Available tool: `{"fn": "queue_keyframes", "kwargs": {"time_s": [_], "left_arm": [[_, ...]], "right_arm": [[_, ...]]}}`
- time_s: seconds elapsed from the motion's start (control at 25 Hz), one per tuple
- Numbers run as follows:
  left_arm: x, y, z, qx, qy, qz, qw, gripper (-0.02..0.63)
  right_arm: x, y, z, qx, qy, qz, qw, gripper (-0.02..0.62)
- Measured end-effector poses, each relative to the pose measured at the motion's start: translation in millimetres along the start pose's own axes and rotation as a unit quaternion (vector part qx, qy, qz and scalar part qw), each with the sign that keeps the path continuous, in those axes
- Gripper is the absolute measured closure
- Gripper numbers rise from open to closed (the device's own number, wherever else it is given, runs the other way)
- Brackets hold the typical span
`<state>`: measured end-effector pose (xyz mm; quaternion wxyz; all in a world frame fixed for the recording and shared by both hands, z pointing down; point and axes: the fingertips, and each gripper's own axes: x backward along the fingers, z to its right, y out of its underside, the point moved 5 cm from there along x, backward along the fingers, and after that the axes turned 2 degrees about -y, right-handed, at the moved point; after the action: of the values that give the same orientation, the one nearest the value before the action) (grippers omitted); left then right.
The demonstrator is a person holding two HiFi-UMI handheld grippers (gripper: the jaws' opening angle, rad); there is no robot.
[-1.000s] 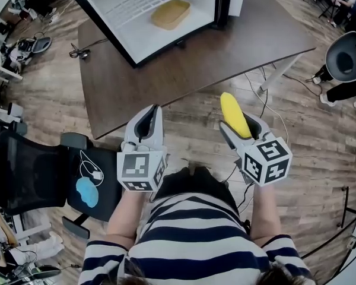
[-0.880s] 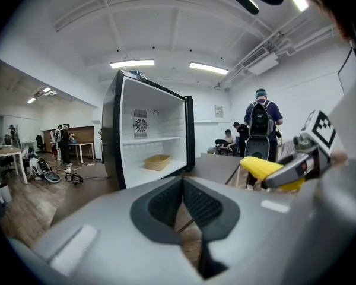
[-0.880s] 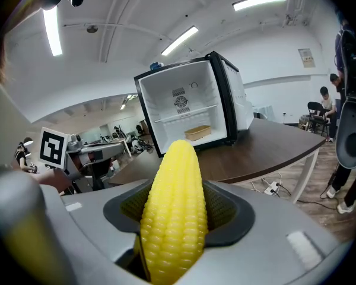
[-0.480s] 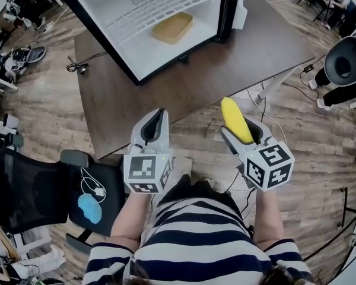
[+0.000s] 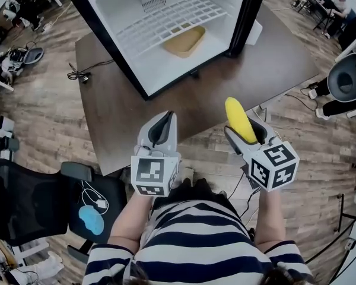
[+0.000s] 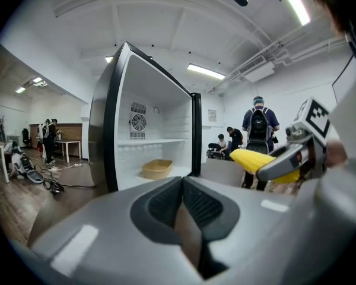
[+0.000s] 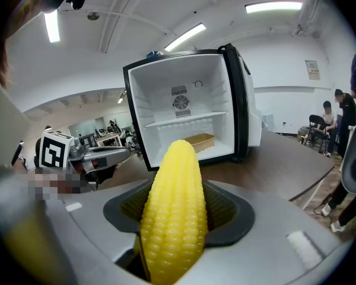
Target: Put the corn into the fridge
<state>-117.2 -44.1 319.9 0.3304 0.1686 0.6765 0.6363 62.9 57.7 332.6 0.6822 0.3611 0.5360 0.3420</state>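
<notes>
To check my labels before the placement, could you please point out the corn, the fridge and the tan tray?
corn (image 5: 238, 120): head view, middle of the cob.
fridge (image 5: 160, 70): head view, bare white floor inside.
tan tray (image 5: 184, 41): head view, its empty bottom.

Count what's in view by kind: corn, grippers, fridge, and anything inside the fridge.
Yellow corn cob: 1
Grey grippers: 2, left gripper and right gripper
Black open fridge with white interior: 1
Tan shallow tray inside the fridge: 1
Total: 5
</notes>
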Motion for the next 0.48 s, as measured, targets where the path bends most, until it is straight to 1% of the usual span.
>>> {"fn": "queue_keyframes", "kwargs": {"time_s": [0.16, 0.32, 0.48], "left_arm": [[-13.2, -3.1, -10.4, 0.0, 0.014, 0.007, 0.9999, 0.606], [-24.4, -6.0, -13.6, -0.009, 0.031, 0.013, 0.9994, 0.606], [-34.6, -8.8, -19.8, -0.006, 0.032, 0.016, 0.9993, 0.606]], "right_arm": [[-19.5, -16.1, -2.7, 0.008, 0.0, -0.002, 1.0, 0.344], [-29.5, -30.1, -1.4, 0.021, 0.004, 0.001, 1.0, 0.343], [-42.5, -47.0, 2.0, 0.042, 0.0, -0.004, 0.999, 0.343]]}}
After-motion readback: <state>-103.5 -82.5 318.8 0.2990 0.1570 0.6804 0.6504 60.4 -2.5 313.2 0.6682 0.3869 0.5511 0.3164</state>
